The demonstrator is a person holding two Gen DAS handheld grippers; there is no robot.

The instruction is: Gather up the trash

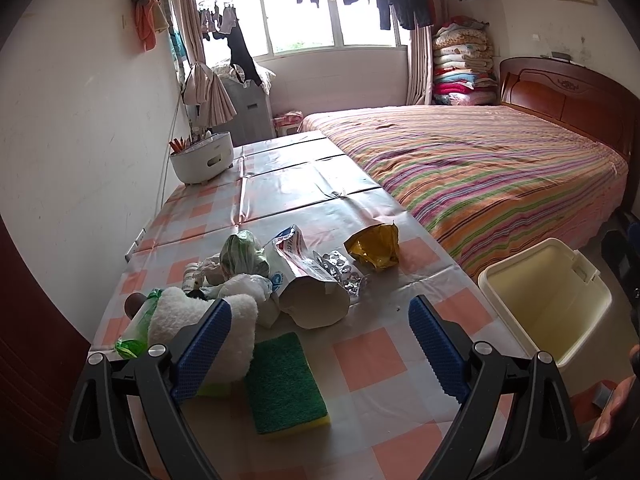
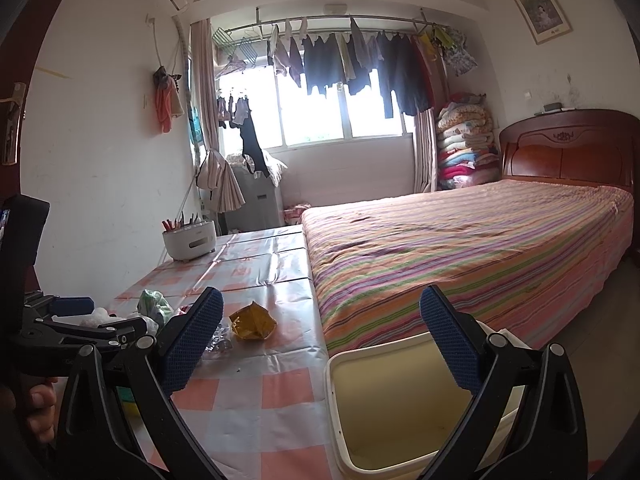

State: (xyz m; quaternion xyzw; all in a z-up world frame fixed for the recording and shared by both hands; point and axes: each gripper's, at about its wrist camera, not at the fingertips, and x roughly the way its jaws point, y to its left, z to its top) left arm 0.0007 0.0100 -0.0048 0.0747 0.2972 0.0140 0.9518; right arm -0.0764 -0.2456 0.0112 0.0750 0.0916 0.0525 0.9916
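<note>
Gaping wide with nothing held, the left gripper hovers over the checked tablecloth, its blue pads well apart. The green scrub sponge lies on the cloth between those pads, touching neither. Beside the sponge on its left sits a white fluffy cloth, the left pad in front of it, and a green plastic wrapper lies at the cloth's outer side. Beyond the sponge stands the trash heap: a torn paper bag on its side with its mouth toward the camera, a crumpled green bag behind it, white plastic scraps, and silvery foil blister packs spilling toward the right. Farther right of the sponge, apart from the heap, lies a crumpled yellow packet. Off the table edge, right of the sponge, stands the open cream bin.

The right gripper is likewise spread wide and holds nothing; it hangs above the bin, whose rim lies against the table's side. The yellow packet shows just past its left pad, and the left gripper is at the far left. Behind everything stretches the striped bed.
</note>
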